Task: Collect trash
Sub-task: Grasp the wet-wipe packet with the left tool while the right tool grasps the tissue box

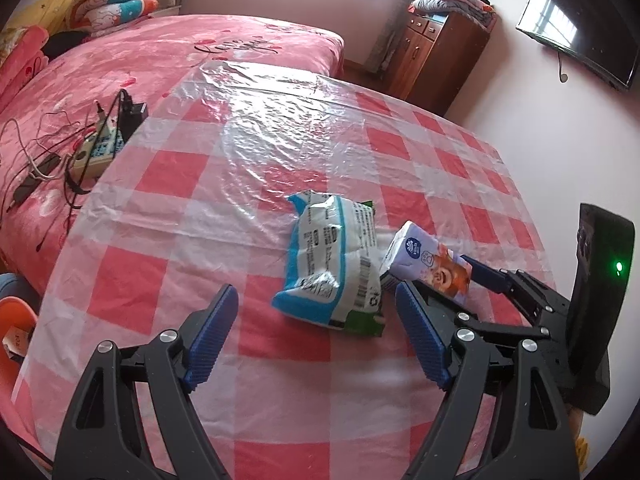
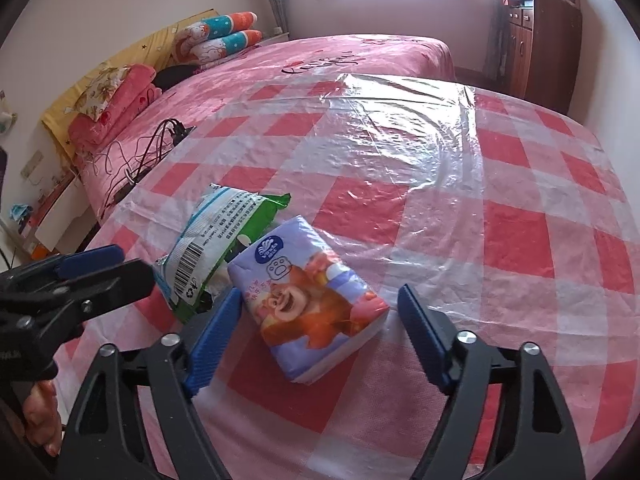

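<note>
A white, blue and green wipes pack point(image 1: 332, 264) lies on the red-checked table point(image 1: 240, 380), just beyond the tips of my open left gripper point(image 1: 318, 332). Right beside it is a purple tissue pack with a cartoon bear point(image 1: 428, 264). In the right wrist view this tissue pack point(image 2: 316, 308) lies between the jaws of my right gripper point(image 2: 320, 304). The left pad point(image 2: 224, 320) touches its corner and the right pad stands apart from it, so the gripper is open. The wipes pack point(image 2: 212, 240) lies behind it to the left, next to the left gripper's finger point(image 2: 90, 260).
Clear plastic film covers the tablecloth point(image 2: 480, 240). A pink bed point(image 1: 160, 52) stands behind the table, with a power strip and cables point(image 1: 96, 148) near the table edge. A wooden cabinet point(image 1: 432, 52) and a wall TV point(image 1: 580, 32) are at the back right.
</note>
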Tool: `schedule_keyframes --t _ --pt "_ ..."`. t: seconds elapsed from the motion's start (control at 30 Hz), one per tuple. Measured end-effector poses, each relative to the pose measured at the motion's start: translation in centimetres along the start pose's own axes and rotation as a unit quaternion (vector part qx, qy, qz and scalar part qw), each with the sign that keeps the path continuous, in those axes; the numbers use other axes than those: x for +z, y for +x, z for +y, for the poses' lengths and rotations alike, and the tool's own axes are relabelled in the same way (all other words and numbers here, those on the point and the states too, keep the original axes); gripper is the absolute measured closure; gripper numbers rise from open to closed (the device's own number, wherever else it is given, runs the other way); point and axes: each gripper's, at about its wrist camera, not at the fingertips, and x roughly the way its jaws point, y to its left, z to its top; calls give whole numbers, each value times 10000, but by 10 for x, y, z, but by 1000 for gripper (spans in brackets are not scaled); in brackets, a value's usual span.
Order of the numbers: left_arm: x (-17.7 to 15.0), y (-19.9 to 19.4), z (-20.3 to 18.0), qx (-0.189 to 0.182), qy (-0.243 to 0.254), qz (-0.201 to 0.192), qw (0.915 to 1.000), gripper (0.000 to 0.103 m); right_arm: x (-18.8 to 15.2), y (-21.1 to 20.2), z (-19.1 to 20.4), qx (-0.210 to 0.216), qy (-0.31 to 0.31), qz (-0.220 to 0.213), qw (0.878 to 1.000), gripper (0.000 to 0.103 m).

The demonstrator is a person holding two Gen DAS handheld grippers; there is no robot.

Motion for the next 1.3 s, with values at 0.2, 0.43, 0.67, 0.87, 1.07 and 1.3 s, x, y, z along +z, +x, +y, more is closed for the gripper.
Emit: schedule_keyframes --t 0.2,0.43,0.67,0.87,1.07,1.3 --pt "8 14 -6 -14 60 74 10000 21 -3 -5 -8 77 108 -37 9999 34" --pt "19 32 -20 167 327 79 9993 21 -7 -15 -36 286 611 -165 9976 35" --pt "21 48 -34 575 708 38 9958 21 -9 -23 -59 522 1103 -278 9921 35" --pt "20 55 -39 782 896 -27 9929 24 -11 -27 -65 604 1238 -311 9900 35" --pt "20 62 -39 938 905 33 9915 42 -11 -28 -65 603 1235 -315 9900 35" --pt "16 57 -38 896 905 -68 9918 55 -12 -30 -64 580 1164 -329 9910 35"
